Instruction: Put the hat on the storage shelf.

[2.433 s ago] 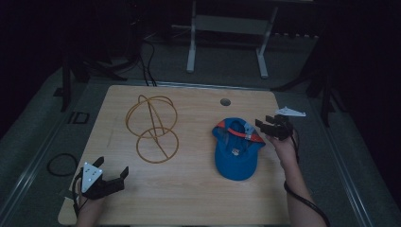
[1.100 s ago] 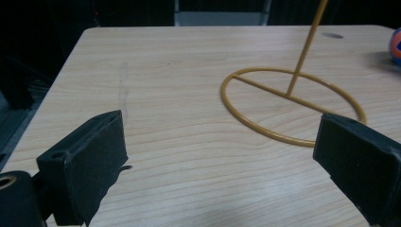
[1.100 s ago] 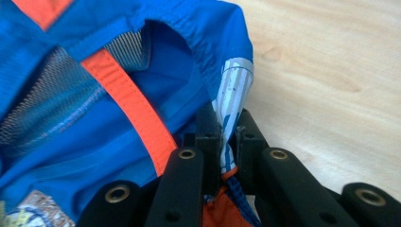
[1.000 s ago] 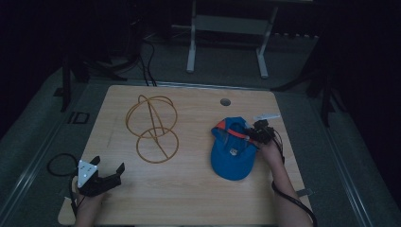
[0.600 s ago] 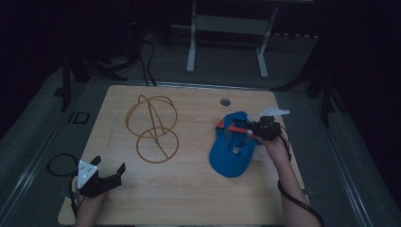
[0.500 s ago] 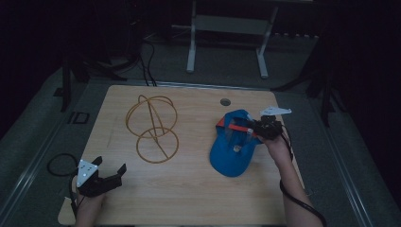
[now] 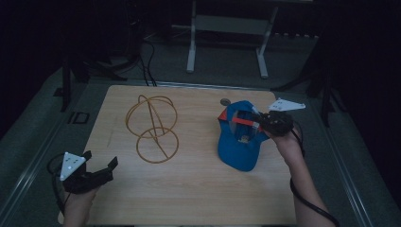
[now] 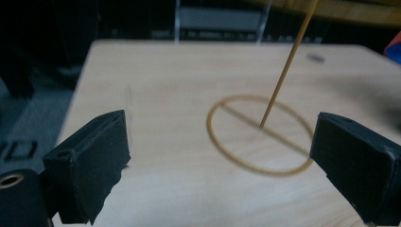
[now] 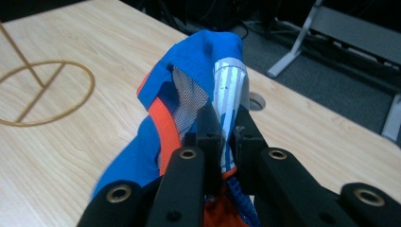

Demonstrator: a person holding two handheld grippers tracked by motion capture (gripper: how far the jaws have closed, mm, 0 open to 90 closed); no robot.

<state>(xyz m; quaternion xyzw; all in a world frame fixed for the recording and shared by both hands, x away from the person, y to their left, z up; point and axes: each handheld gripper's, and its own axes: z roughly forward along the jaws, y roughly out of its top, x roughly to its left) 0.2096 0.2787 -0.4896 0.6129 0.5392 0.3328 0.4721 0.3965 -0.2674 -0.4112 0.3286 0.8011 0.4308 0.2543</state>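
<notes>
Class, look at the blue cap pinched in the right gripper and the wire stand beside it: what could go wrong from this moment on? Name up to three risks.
1. The right gripper pinches only a thin edge of the blue cap; the rest hangs loose, so the cap may slip out.
2. The wire stand looks light; a swinging cap could knock it over.
3. The left gripper is open, away from the stand, so nothing steadies it.

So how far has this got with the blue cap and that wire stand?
Done: the right gripper is shut on the blue cap, pinching its back edge. In hand: the cap looks partly raised off the table, its brim still low. Left: probably setting it on the wire stand, which is bare, though that is a guess. The left gripper is open and holds nothing.
</notes>
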